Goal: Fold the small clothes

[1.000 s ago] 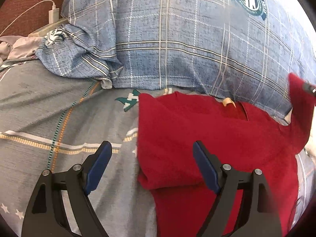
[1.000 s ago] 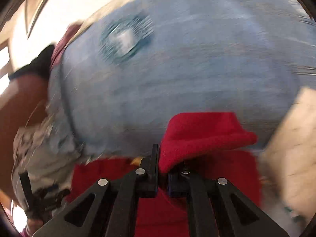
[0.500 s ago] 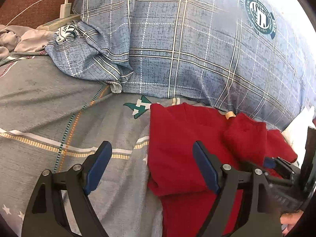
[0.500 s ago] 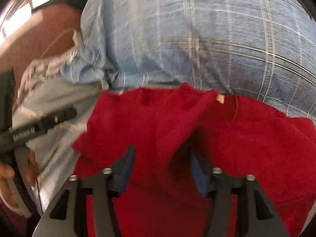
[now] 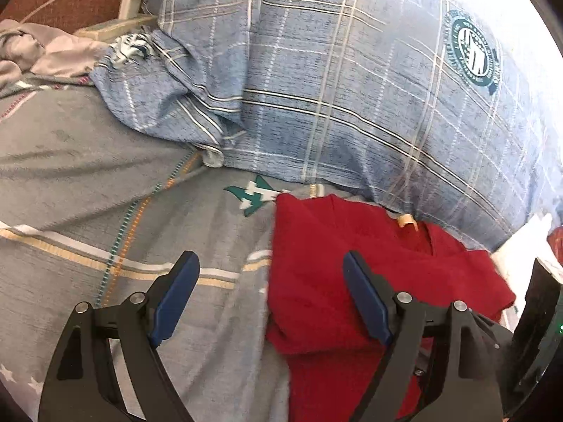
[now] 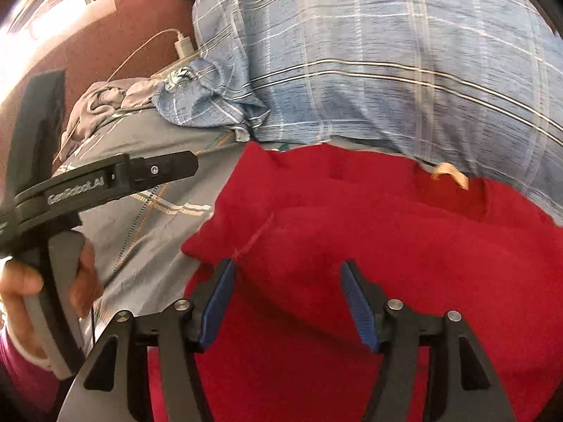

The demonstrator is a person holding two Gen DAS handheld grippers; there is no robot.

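1. The red shirt (image 5: 352, 281) lies on the grey bedsheet (image 5: 105, 211), collar against the blue plaid pillow (image 5: 352, 88), both sleeves folded in over its body.
2. The shirt runs lengthwise away from the tools, toward the pillow. The right gripper (image 6: 286, 299) hovers directly over it; the left gripper (image 5: 271, 299) straddles its left edge.
3. Both sets of jaws stand wide apart and hold nothing; the right one's left pad (image 6: 218, 302) just meets the sleeve fold.
4. The hem probably gets lifted toward the collar next.
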